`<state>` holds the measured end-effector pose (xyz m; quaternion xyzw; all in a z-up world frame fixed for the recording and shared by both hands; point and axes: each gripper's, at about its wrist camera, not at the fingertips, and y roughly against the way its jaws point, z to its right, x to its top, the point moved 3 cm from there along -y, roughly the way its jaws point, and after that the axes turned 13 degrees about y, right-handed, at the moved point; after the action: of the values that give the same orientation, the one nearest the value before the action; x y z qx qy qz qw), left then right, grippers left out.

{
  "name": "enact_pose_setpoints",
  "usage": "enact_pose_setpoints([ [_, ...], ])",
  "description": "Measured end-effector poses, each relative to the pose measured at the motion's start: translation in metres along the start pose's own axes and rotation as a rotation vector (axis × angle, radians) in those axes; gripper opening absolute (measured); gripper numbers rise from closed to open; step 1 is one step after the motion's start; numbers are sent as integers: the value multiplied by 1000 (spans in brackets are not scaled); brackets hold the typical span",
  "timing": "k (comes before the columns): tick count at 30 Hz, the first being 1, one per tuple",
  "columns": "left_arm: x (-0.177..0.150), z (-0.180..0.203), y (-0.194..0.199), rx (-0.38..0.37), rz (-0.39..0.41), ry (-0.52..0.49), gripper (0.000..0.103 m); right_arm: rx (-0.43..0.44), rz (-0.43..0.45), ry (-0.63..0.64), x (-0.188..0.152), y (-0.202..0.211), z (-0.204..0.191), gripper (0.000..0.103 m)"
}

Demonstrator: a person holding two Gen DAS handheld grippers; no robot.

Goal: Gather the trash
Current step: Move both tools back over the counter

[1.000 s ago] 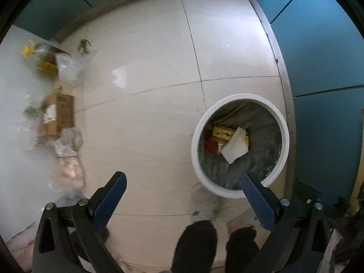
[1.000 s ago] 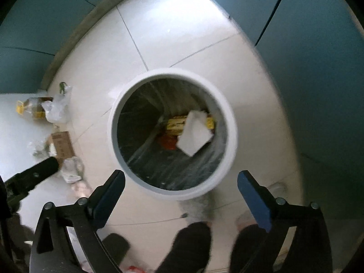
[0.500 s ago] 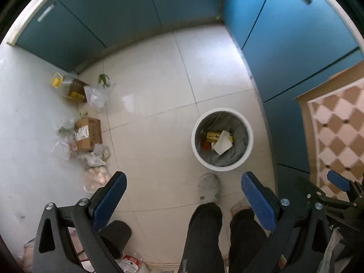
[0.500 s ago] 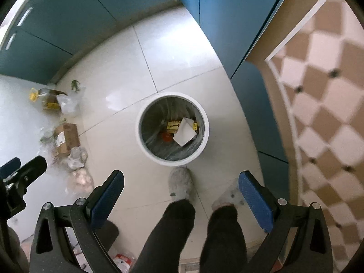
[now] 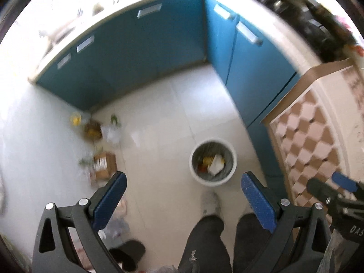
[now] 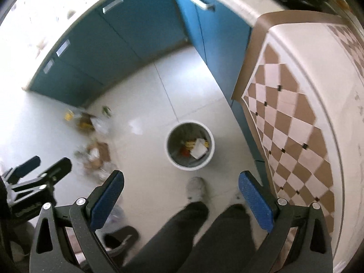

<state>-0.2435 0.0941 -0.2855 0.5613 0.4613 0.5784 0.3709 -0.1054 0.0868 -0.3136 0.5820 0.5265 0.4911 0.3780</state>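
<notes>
A white round trash bin (image 5: pixel 233 159) (image 6: pixel 171 157) with a grey liner stands on the pale tiled floor far below. Inside it lie a white paper (image 5: pixel 215 165) (image 6: pixel 198 151), a yellow packet (image 5: pixel 207 160) and something red. Both grippers hang high above the floor. My left gripper (image 5: pixel 183 185) is open with nothing between its blue pads. My right gripper (image 6: pixel 180 183) is open and holds nothing too. Loose trash lies along the left wall: a cardboard box (image 5: pixel 105 166) (image 6: pixel 100 153), plastic bags (image 5: pixel 112 134) and a yellow-capped bottle (image 5: pixel 76 119).
Blue cabinets (image 5: pixel 141 56) line the back and right. A checkered brown and cream surface (image 6: pixel 291 122) rises at the right. The person's dark-trousered legs (image 5: pixel 204 243) and a grey slipper (image 5: pixel 210 202) stand just before the bin. A dark shoe (image 5: pixel 127 252) lies at lower left.
Both grippers have risen far above the bin, so it now looks small and the cabinets and countertops have come into view. Both stay open.
</notes>
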Motion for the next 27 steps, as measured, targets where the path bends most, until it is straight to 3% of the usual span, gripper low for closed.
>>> enact_pose_setpoints([
  [5, 14, 88, 54, -77, 119, -106, 103, 56, 117, -113, -10, 67, 50, 102],
  [10, -5, 227, 91, -187, 137, -275, 103, -17, 236, -286, -44, 144, 161, 102],
  [13, -32, 304, 98, -228, 122, -388, 103, -70, 269, -440, -89, 174, 238, 102],
  [16, -69, 380, 105, -257, 90, -515, 103, -157, 278, -633, -156, 202, 321, 102],
  [20, -127, 461, 100, -256, 55, -675, 103, -235, 257, -862, -241, 201, 406, 101],
  [21, -139, 476, 96, -245, 50, -710, 103, -245, 245, -911, -261, 195, 424, 99],
  [23, -162, 501, 86, -214, 43, -775, 103, -214, 234, -985, -293, 177, 451, 77],
  [27, -194, 538, 75, -191, 18, -862, 99, -142, 235, -995, -311, 145, 468, 54],
])
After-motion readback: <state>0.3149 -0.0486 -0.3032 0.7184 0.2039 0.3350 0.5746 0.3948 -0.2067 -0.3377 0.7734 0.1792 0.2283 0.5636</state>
